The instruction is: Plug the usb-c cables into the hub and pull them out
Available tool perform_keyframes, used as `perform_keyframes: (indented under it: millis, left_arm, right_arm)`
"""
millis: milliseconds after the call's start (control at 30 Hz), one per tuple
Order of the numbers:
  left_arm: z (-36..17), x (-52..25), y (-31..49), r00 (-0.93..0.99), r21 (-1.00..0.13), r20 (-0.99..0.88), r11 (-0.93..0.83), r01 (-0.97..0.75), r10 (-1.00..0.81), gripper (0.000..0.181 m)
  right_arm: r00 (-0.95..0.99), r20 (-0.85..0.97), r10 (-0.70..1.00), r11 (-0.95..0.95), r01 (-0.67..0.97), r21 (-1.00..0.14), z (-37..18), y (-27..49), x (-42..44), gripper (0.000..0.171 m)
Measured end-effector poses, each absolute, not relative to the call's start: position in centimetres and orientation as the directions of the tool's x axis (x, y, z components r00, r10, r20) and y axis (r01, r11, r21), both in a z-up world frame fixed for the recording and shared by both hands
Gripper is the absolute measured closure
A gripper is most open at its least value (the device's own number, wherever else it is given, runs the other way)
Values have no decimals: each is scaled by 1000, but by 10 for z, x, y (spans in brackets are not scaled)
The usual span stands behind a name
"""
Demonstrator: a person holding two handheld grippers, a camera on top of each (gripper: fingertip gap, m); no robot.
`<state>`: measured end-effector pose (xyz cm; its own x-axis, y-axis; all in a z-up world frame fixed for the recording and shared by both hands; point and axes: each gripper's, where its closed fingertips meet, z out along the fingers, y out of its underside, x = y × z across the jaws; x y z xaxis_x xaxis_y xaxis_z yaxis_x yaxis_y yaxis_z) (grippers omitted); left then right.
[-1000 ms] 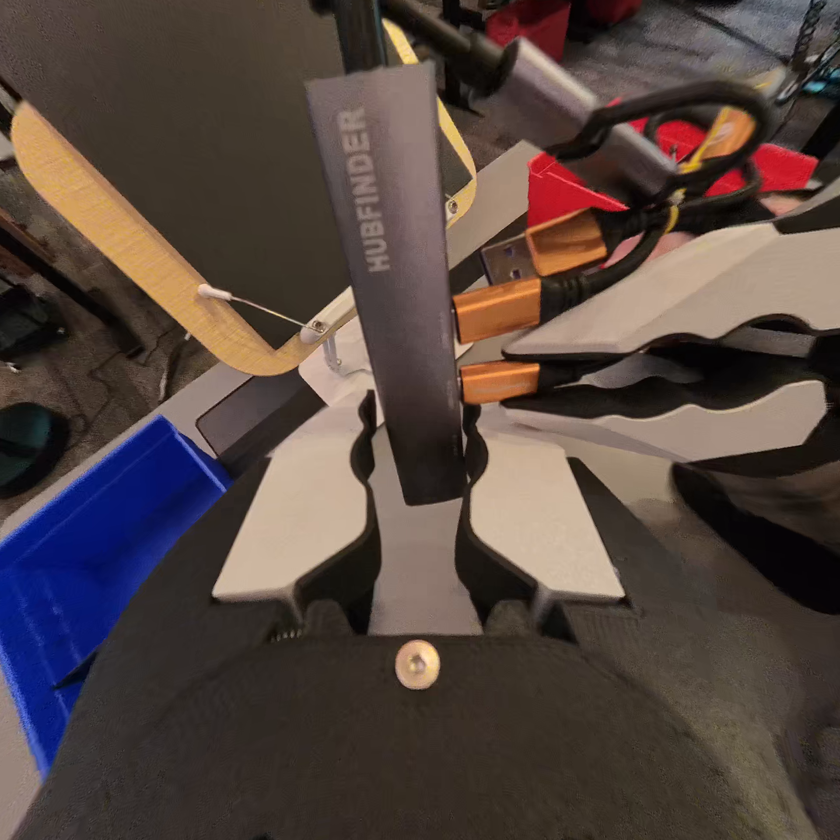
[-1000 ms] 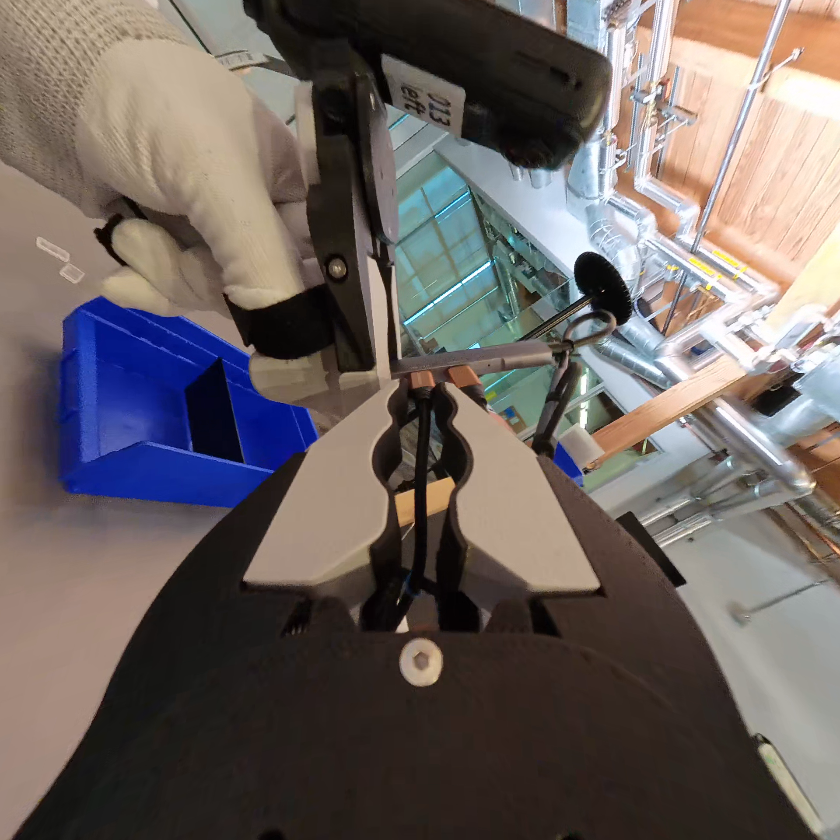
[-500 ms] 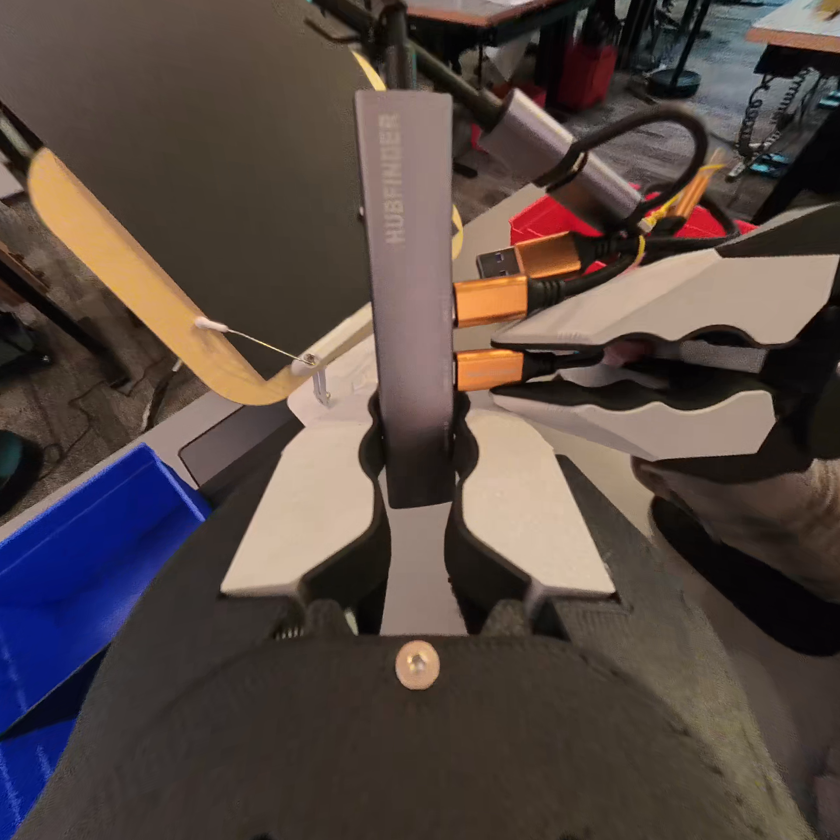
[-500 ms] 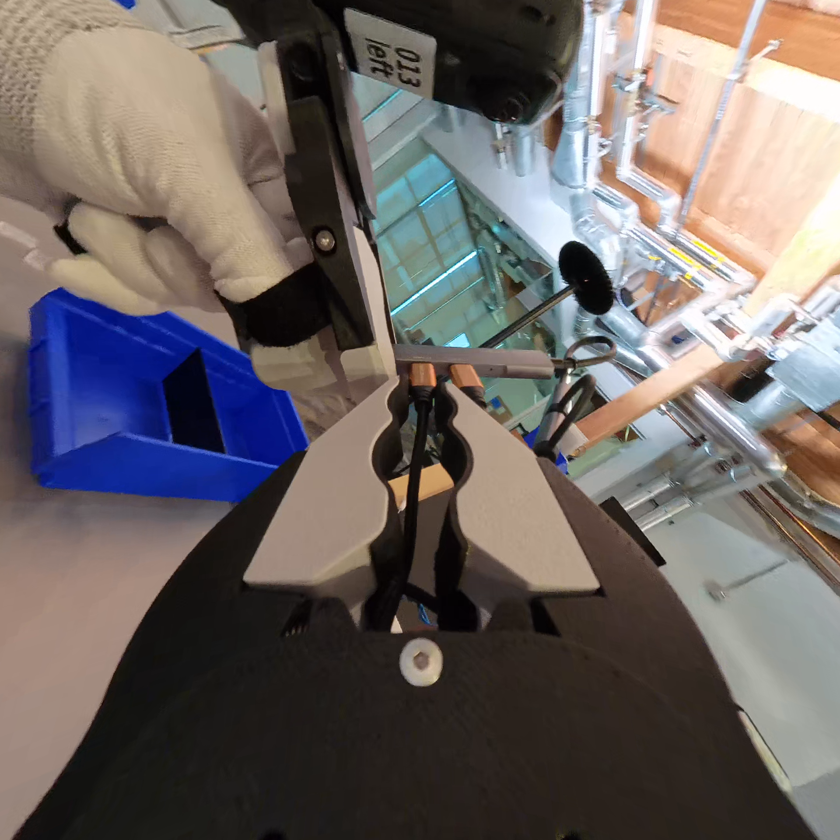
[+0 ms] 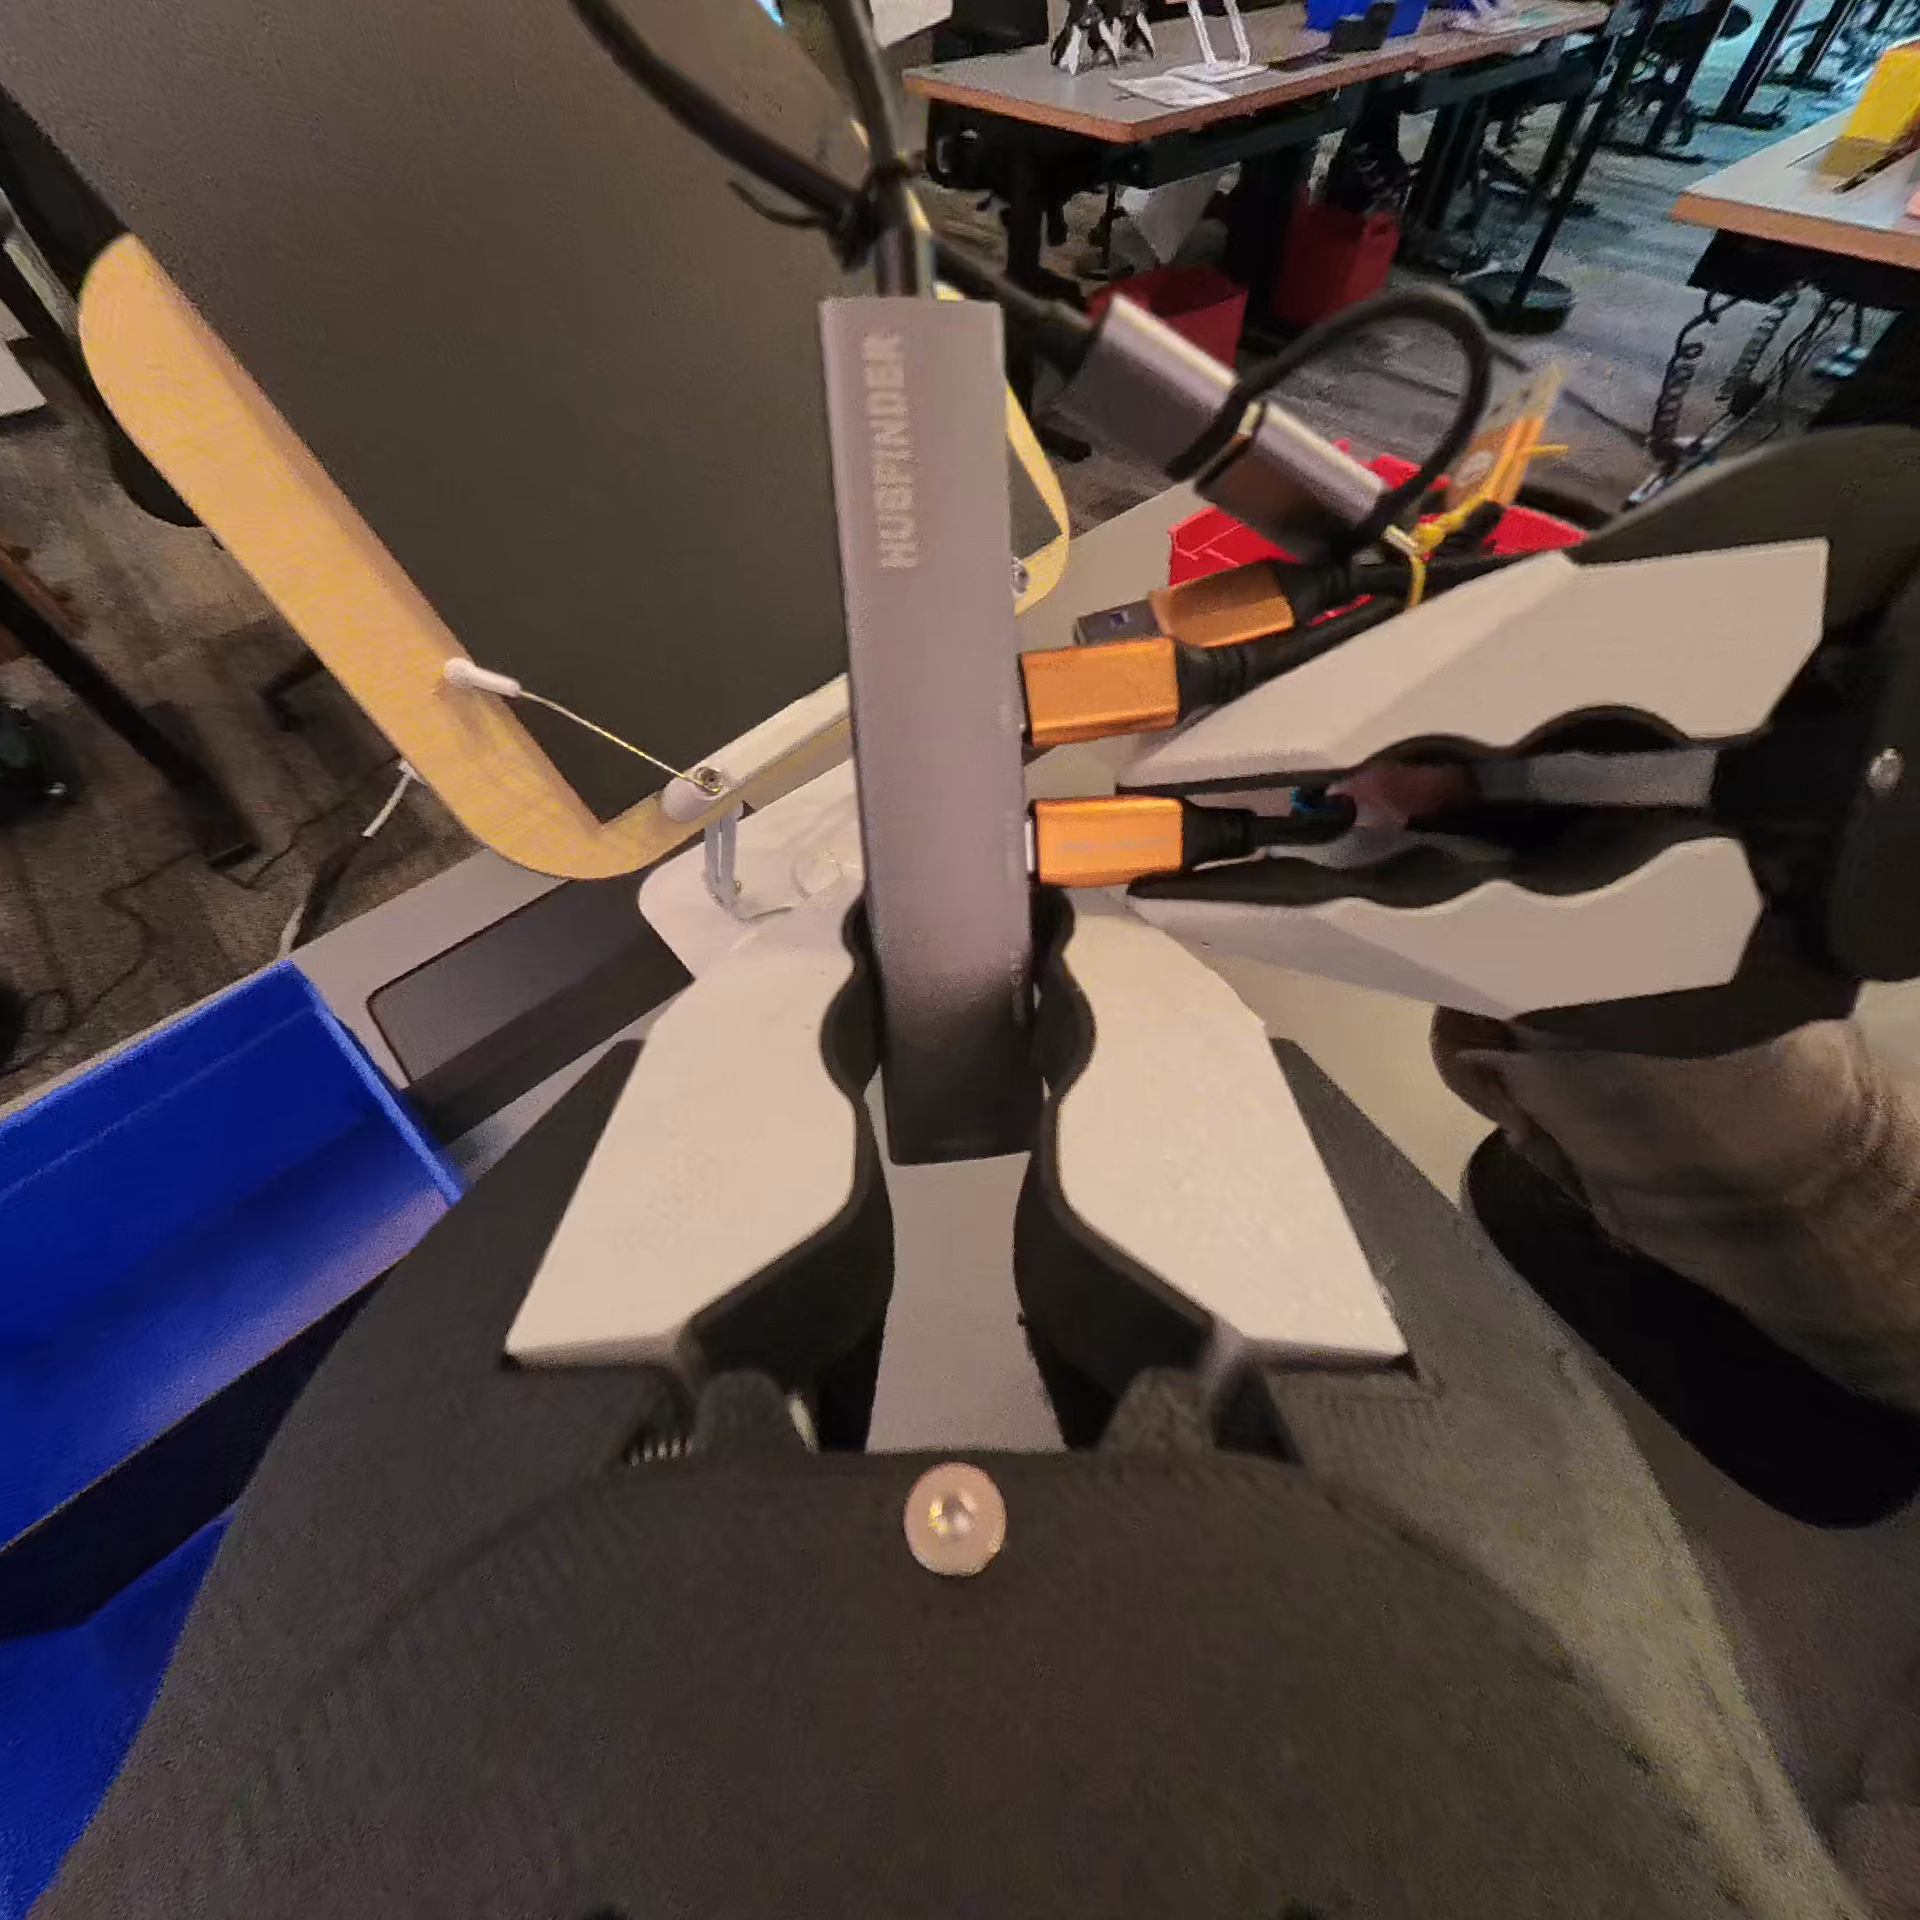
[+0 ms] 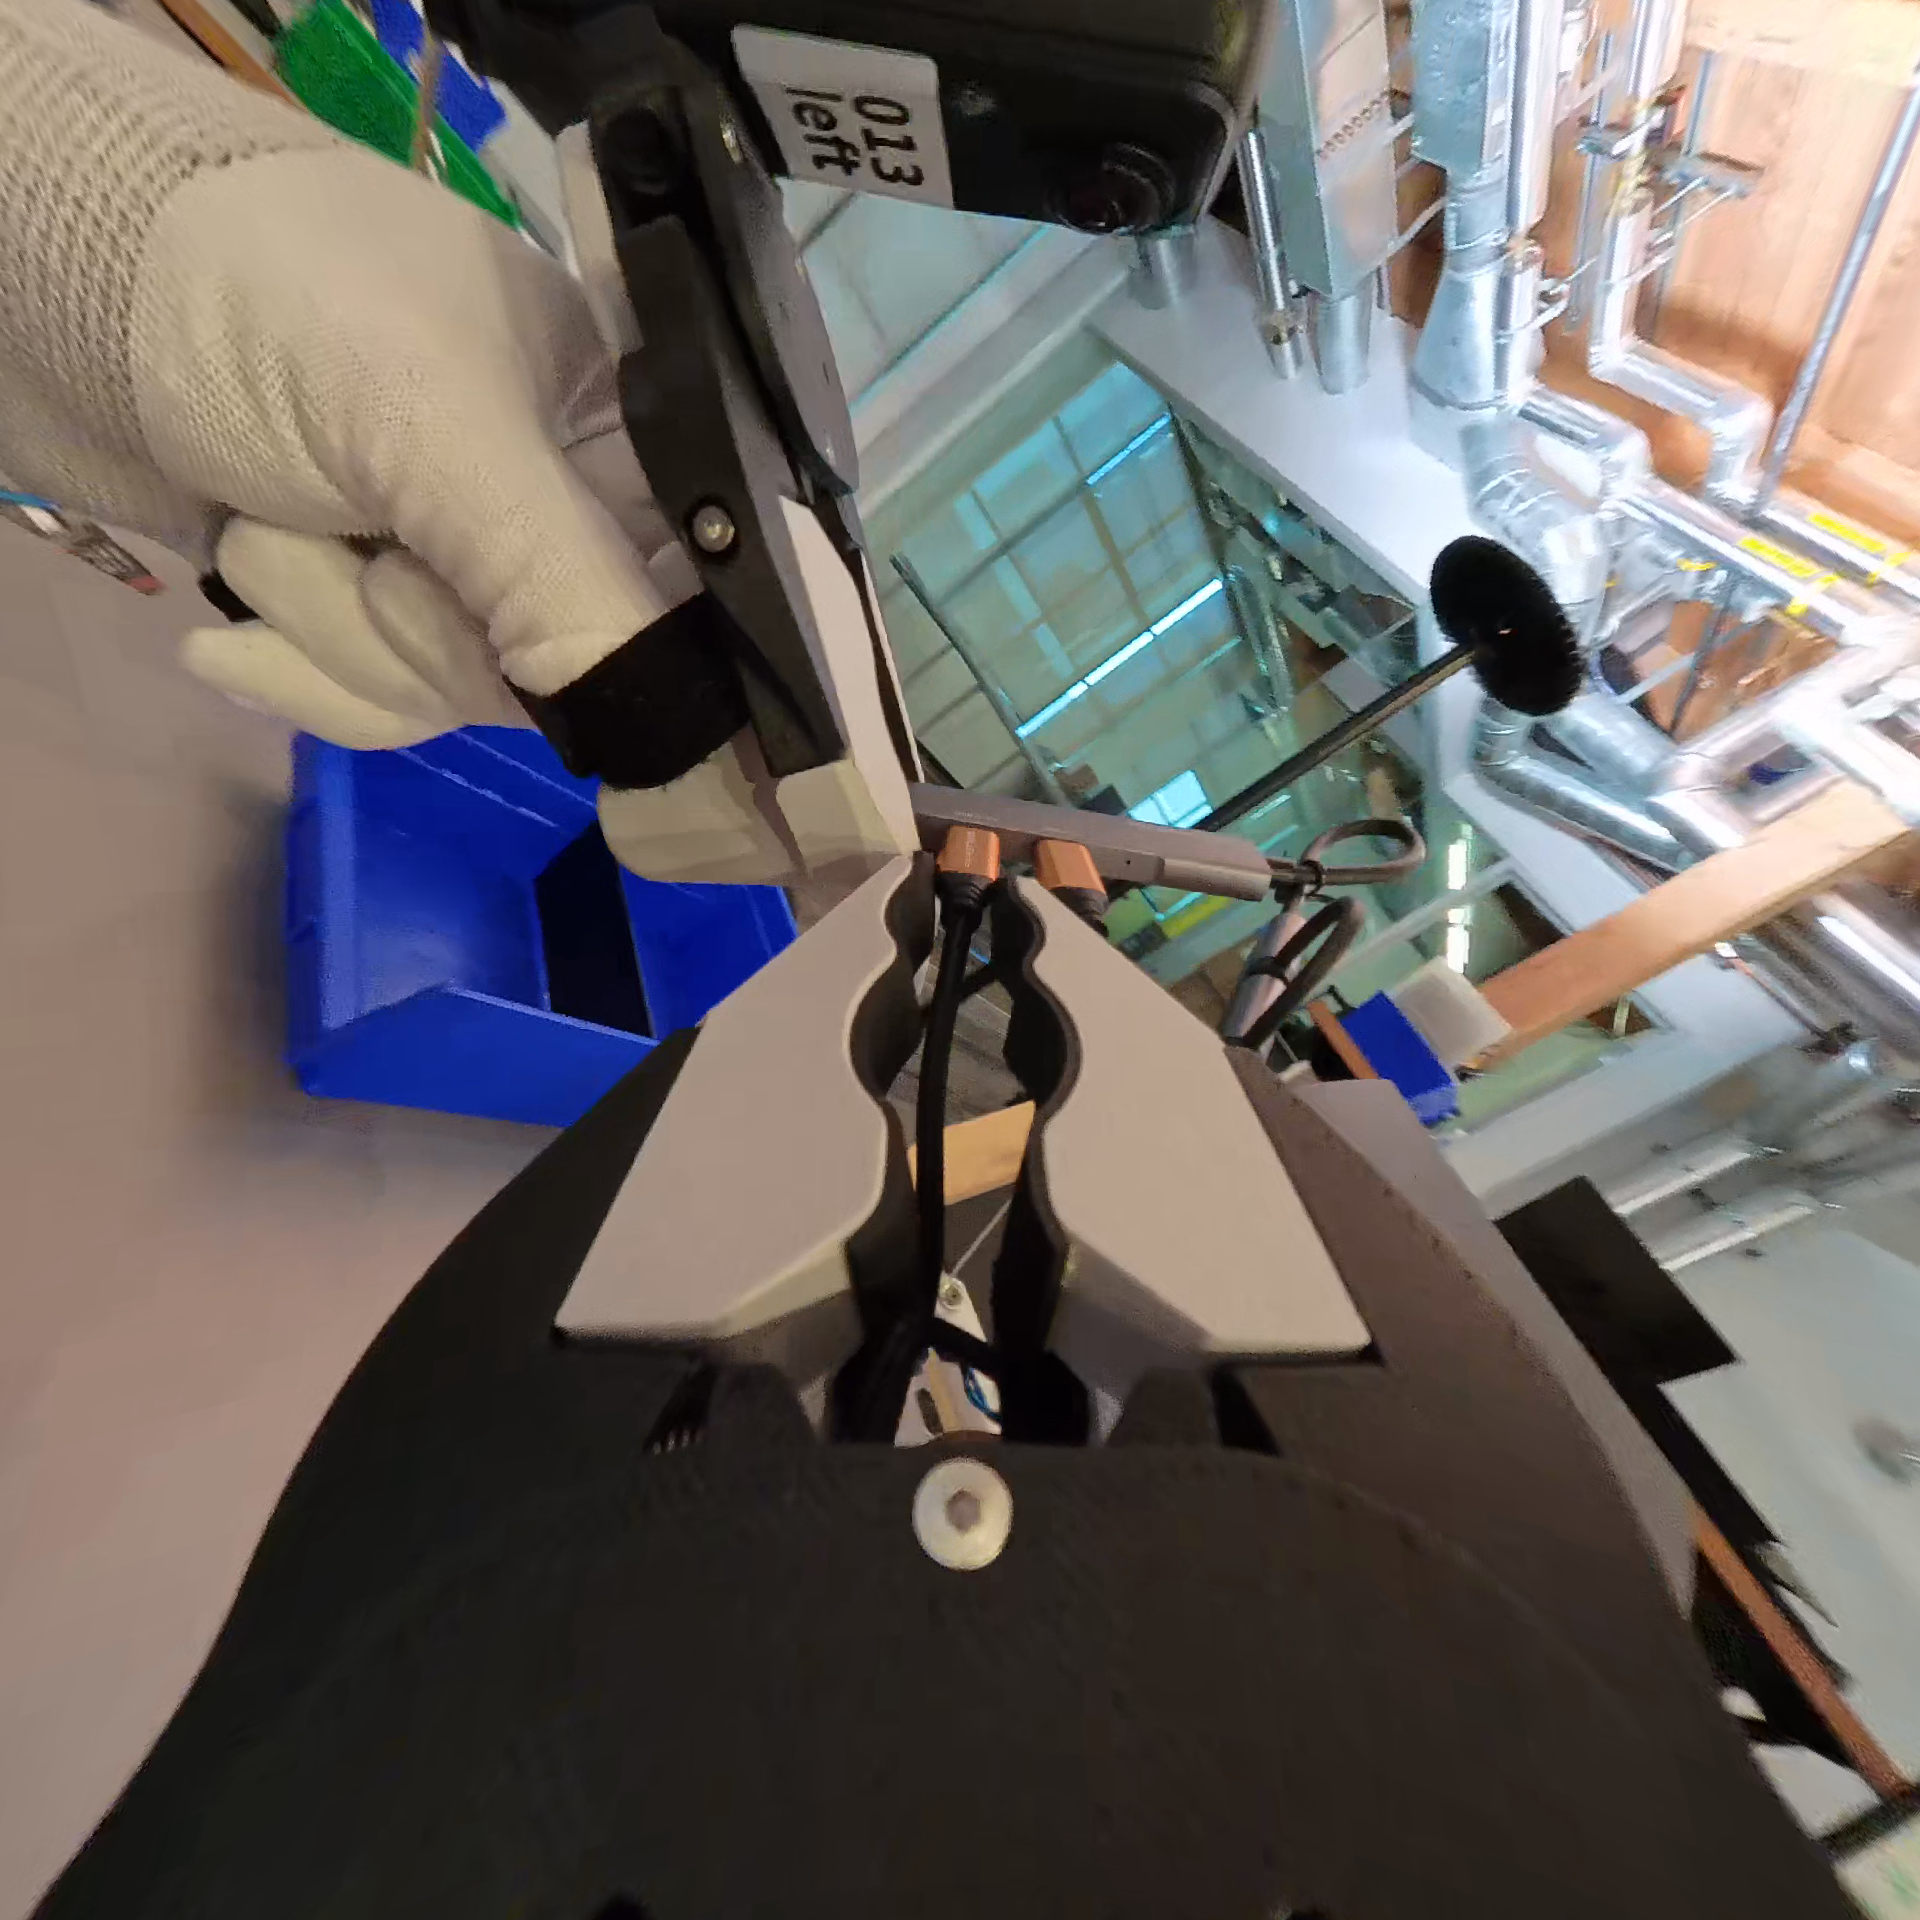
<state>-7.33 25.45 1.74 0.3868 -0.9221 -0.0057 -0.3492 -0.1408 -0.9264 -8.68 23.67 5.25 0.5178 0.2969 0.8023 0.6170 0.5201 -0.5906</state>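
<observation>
A dark grey hub stands upright in my left gripper, which is shut on its lower end. Two orange plugs sit in the hub's right side, an upper one and a lower one. My right gripper comes in from the right, shut on the black cable just behind the lower plug. A loose orange plug hangs above. In the right wrist view the cable runs between my right gripper fingers up to the hub, which my left gripper holds.
A blue bin sits low left on the grey table; it also shows in the right wrist view. A black panel with a pale wooden edge stands behind the hub. A red bin lies far right. A white-gloved hand holds the left gripper. My left and right fingertips are right by each other.
The hub has turned from tilted to upright, and both grippers have lifted slightly. The right gripper stays on the lower cable, with both plugs at the hub's side.
</observation>
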Motion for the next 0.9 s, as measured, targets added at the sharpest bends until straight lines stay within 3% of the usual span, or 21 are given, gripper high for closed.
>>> perform_keyframes:
  millis: [100, 300, 367, 400, 567, 633, 833, 900]
  left_arm:
    - [25, -69, 254, 395, -937, -19, -121, -327, -919, 154]
    - [36, -77, 269, 472, -956, -4, -135, -259, -881, 154]
    - [47, -103, 294, 570, -971, 64, -182, -154, -819, 154]
    - [53, -117, 301, 578, -973, 104, -203, -110, -810, 155]
    - [42, -120, 294, 606, -952, -107, -95, -291, -788, 155]
    - [47, -123, 299, 598, -970, -19, -130, -205, -801, 155]
    - [62, -121, 311, 592, -985, -51, -55, -160, -805, 155]
    - [62, -117, 318, 592, -986, -66, -37, -160, -803, 155]
  right_arm:
    - [555, 772, 310, 538, 567, -624, 58, 235, -82, 163]
    - [619, 775, 128, 472, 649, -596, 65, 244, -86, 162]
    - [644, 754, 127, 488, 622, -613, 72, 238, -84, 162]
    - [661, 737, 139, 489, 602, -632, 78, 235, -79, 162]
    - [599, 736, 316, 552, 515, -656, 76, 222, -87, 163]
    - [564, 748, 350, 560, 514, -650, 74, 217, -92, 163]
    - [606, 574, 551, 522, 286, -804, 97, 198, -69, 163]
    - [621, 540, 569, 476, 287, -831, 96, 202, -55, 163]
